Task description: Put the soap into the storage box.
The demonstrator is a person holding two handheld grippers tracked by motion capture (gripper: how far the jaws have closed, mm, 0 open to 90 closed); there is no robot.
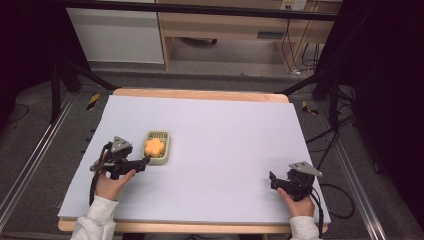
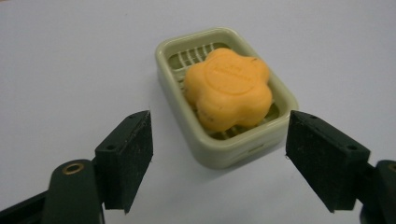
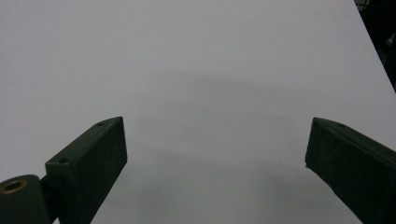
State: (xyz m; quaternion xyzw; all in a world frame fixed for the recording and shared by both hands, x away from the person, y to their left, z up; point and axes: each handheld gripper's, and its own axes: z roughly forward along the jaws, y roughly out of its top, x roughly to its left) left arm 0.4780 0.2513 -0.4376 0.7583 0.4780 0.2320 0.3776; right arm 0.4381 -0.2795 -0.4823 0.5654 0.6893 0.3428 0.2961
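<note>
A: Going from the left, what was there, and how many of each?

B: First the left gripper (image 1: 145,162), held in the person's left hand (image 1: 111,184) near the left front of the tabletop (image 1: 225,135). Its jaws stood wide apart and held nothing. Just past its tips sat one pale green soap dish (image 1: 165,150), and in the dish lay one orange soap (image 1: 154,147) shaped like a flower.

A: Was the gripper touching the dish?

B: No. In the left gripper view the two jaws stood to either side of the near end of the soap dish (image 2: 224,149), close to it but apart from it. The soap (image 2: 228,87) rested on the slatted floor of the dish, towards the near end.

A: Any writing on it?

B: There was something pressed into the top of the soap, but it was too faint to read. I saw no label on the dish.

A: And farther right?

B: A broad stretch of bare white tabletop, then the right gripper (image 1: 273,181) in the right hand (image 1: 299,204), near the right front corner, well apart from the dish. In the right gripper view its jaws were also spread wide, empty, over the plain tabletop (image 3: 210,70).

A: So the count?

B: Two grippers, one dish, one soap.
</note>
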